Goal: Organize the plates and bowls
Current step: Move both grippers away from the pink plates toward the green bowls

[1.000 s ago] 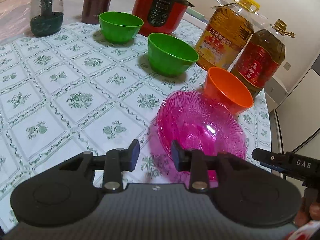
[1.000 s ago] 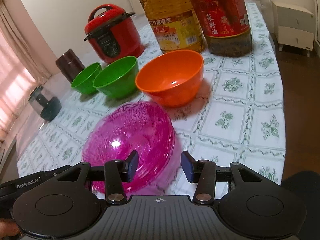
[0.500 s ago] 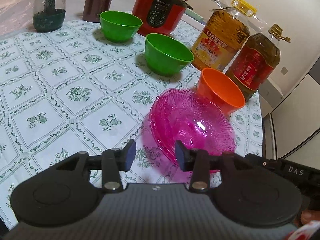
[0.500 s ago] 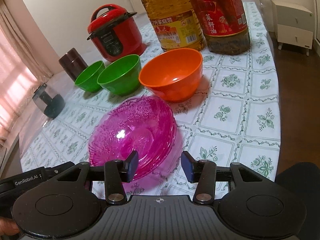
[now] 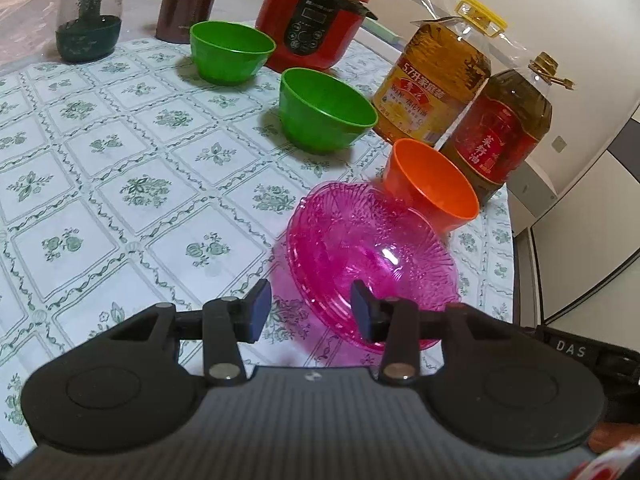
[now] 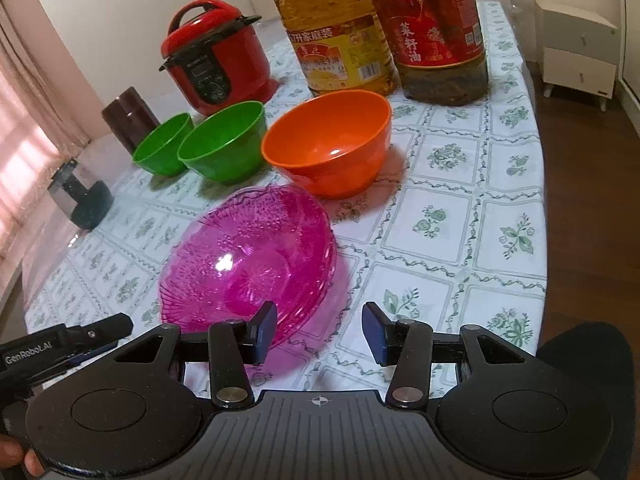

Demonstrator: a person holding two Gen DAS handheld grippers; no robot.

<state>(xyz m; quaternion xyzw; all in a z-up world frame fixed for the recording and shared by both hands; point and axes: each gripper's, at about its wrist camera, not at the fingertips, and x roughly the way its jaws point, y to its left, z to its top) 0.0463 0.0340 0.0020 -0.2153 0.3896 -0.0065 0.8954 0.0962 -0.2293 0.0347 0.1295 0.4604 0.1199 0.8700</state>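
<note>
As both grippers tilt down, fingers (image 5: 256, 312) apart

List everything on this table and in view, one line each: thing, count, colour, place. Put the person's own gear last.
pink plates: a nested stack, count unclear, clear pink, nearest the grippers
orange bowl: 1, orange, just behind the stack
green bowls: 2, green, further back toward the cooker
pressure cooker: 1, red with black trim, behind the green bowls
oil bottles: 2, amber, one yellow label, one red, behind the orange bowl
brown canister: 1, dark brown, beside the cooker
jar: 1, clear with dark green base, far end
tablecloth: 1, white with green flowers, over the table
cabinet: 1, white, on the floor beyond the table
left gripper: black, blue pads, open
right gripper: black, blue pads, open
</note>
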